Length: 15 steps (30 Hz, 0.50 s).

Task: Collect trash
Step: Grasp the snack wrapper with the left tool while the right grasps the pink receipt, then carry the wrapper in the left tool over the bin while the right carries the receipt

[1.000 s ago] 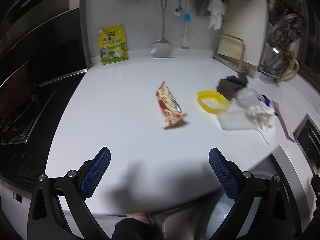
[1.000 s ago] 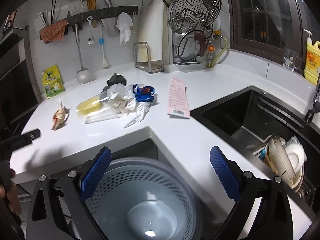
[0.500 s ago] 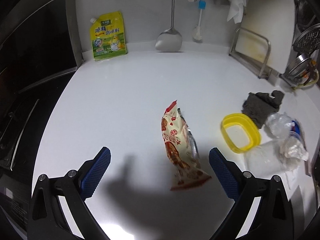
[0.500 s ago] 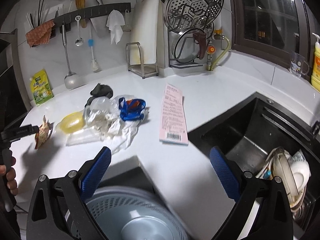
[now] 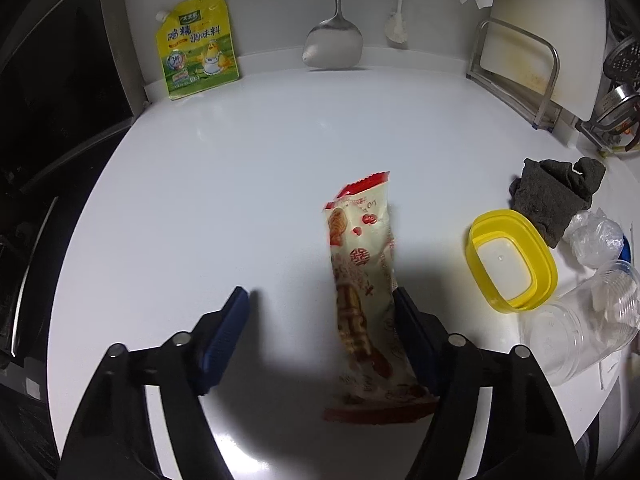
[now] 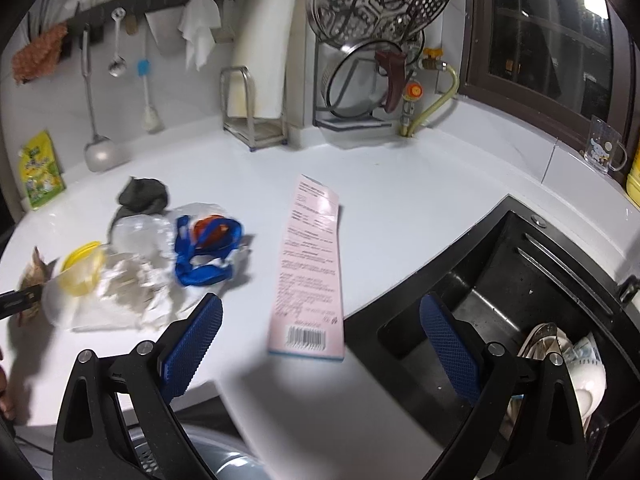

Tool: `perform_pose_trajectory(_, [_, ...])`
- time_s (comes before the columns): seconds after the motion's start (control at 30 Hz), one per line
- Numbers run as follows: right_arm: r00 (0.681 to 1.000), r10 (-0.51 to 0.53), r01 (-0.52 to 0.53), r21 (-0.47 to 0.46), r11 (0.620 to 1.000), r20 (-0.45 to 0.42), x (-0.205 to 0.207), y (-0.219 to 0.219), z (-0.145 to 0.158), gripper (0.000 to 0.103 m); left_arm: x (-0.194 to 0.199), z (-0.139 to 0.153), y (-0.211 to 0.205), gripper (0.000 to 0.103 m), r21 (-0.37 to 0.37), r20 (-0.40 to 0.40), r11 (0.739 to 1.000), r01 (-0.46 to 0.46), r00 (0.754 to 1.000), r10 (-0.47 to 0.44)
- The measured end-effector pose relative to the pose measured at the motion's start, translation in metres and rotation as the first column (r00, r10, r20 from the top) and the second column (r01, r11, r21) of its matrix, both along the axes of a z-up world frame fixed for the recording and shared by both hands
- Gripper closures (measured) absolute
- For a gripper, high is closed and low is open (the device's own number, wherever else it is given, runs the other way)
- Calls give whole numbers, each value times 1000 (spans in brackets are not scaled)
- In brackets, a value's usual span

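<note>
A red-and-cream snack wrapper [image 5: 362,292] lies on the white counter [image 5: 240,184], between the fingers of my open left gripper [image 5: 322,304], close against the right finger. It also shows at the left edge of the right wrist view [image 6: 34,276]. My right gripper [image 6: 320,320] is open and empty above the counter edge, with a pink printed paper slip [image 6: 312,268] lying between its fingers. A pile of trash sits left of it: crumpled tissue [image 6: 128,284], a blue-and-red wrapper [image 6: 208,248], a clear plastic cup [image 5: 584,320] and a yellow lid [image 5: 512,260].
A dark rag [image 5: 556,192] lies behind the yellow lid. A yellow seasoning pouch [image 5: 196,44] leans on the back wall. A black sink [image 6: 520,300] with dishes is at the right. A grey bin rim [image 6: 224,460] shows below the counter edge.
My left gripper moved forward and down so the snack wrapper now lies between its fingers. My right gripper moved forward over the counter toward the pink slip; the bin has dropped mostly out of view.
</note>
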State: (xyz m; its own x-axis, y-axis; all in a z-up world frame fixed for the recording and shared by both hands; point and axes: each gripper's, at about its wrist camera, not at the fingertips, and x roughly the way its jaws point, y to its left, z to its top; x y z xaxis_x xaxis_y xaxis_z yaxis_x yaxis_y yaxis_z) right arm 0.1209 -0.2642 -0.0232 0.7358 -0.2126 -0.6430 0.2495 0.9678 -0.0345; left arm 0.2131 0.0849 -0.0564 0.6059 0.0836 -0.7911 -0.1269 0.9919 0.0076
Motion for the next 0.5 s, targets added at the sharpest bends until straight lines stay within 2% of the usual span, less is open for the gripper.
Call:
perform_pose_trajectory(0.13, [999,-7,7,3,1000,-51,25,-9,-8,9,-1,0,-4,47,7,11,1000,24,1000,-24])
perform_pose_trajectory(0.2, [997,-16,16,-6,1000,-71,34,-12,-11,9,-2,0,-7,57,14,16,999,36,999,-36])
perform_pose_trajectory(0.5, [983,-20,20,-2,1000,-183,71,-19,-33,9,-3,1,-7,73,8,26,999,50,998,-50])
